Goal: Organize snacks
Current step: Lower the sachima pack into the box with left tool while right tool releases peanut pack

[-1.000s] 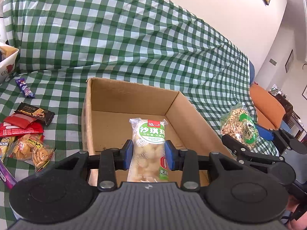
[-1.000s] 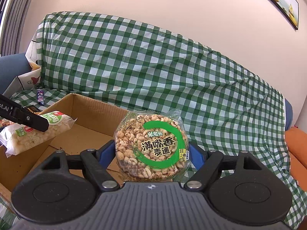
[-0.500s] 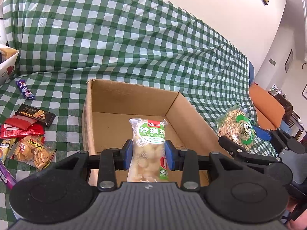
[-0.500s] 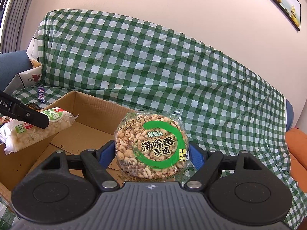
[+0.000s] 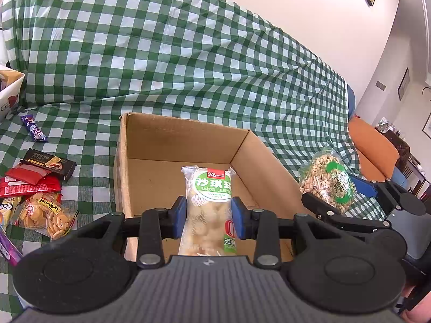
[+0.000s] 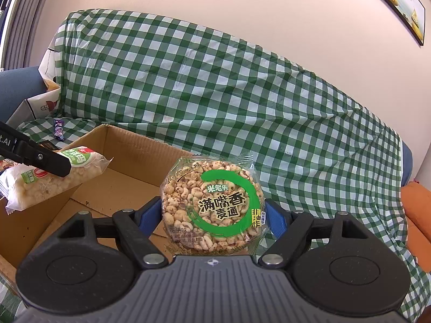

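Note:
An open cardboard box (image 5: 175,145) stands on the green checked cloth; its floor looks bare. My left gripper (image 5: 209,216) is shut on a long clear snack pack with a green label (image 5: 208,204), held over the box's near edge. My right gripper (image 6: 212,215) is shut on a round puffed-grain cake pack with a green ring (image 6: 212,202), held just right of the box's right wall (image 6: 129,158). The round pack also shows in the left wrist view (image 5: 327,183), and the long pack shows in the right wrist view (image 6: 48,180).
Several loose snack packs lie left of the box: a cracker bag (image 5: 47,214), red packs (image 5: 27,180), a dark bar (image 5: 49,162) and a purple bar (image 5: 33,129). A white carton (image 5: 8,94) stands at far left. An orange cushion (image 5: 374,145) lies at right.
Both grippers have drifted slightly with their packs. The right gripper's round pack sits a little lower and nearer the box's right wall in the left wrist view.

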Demonstrator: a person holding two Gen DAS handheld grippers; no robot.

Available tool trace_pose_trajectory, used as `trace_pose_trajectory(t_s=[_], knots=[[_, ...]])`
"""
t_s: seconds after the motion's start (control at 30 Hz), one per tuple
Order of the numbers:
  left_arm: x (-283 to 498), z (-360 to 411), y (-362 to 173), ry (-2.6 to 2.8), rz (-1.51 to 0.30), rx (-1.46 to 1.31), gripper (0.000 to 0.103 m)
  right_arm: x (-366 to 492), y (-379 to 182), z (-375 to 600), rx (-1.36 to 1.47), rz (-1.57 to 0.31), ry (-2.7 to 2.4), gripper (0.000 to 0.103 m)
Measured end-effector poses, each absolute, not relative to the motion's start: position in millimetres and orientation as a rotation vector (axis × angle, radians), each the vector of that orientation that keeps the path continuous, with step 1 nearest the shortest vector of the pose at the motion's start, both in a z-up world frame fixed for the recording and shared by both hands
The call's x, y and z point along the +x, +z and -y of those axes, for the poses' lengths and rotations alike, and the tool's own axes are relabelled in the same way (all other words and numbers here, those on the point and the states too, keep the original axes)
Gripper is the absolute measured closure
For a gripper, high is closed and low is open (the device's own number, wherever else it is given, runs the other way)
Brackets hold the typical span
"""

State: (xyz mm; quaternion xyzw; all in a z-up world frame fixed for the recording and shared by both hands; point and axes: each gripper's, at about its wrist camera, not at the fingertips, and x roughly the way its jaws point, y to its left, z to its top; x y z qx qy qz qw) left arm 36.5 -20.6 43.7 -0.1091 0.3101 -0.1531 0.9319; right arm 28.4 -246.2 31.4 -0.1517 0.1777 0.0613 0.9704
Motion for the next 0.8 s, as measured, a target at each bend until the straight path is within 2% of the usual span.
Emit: trace_pose_trajectory(t_s=[0.8], knots=[[35.4,25.6,45.1,-0.336,-0.649,-0.239,0.064,28.9,30.2,244.6,-0.31,-0.361,0.119,0.022]])
